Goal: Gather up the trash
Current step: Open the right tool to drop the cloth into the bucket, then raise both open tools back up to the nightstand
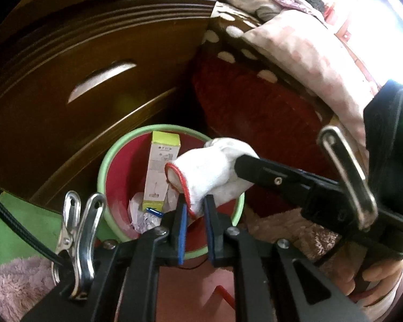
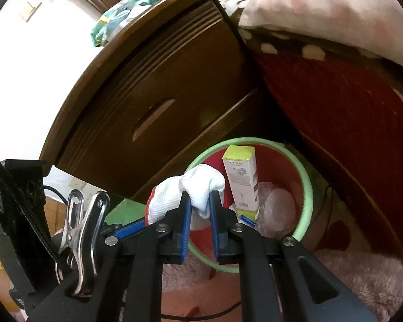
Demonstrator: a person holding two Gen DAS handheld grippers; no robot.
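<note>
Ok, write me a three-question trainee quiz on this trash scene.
1. True or false: the white glove lies at the bottom of the bin.
2. What stands upright inside the bin? A) a box B) a bottle C) a cup
3. How many grippers hold the glove between their fingers?

Key: 1 false, it is held over the bin. 2 A. 3 two: the left gripper at the red-trimmed cuff, the right gripper at the other end.
</note>
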